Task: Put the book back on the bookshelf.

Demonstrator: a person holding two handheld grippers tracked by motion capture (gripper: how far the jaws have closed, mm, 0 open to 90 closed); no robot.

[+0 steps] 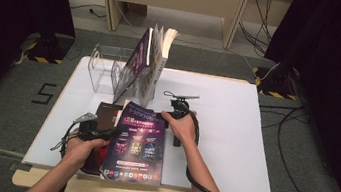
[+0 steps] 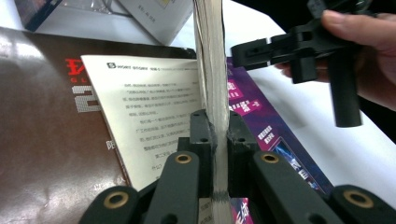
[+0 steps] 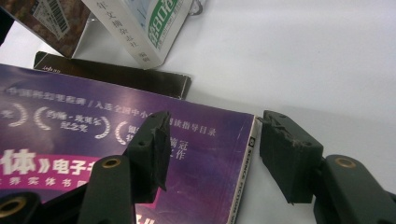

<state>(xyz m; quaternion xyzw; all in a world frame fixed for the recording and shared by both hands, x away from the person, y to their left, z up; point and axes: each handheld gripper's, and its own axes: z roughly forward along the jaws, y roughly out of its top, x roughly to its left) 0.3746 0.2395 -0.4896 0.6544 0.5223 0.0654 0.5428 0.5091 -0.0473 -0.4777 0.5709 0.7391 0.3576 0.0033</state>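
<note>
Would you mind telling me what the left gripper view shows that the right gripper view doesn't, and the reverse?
Left gripper view: the left gripper clamped on the purple magazine's page edge, a printed white page, and a hand holding the right gripper. Right gripper view: open jaws straddling the magazine's spine corner, and a white book leaning behind. Both: the magazine, dark book, white table.

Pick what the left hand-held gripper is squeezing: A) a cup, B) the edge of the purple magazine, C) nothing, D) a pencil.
B: in the left gripper view, the left hand-held gripper has its jaws shut on the page edge of the purple magazine, which stands up between them.
</note>
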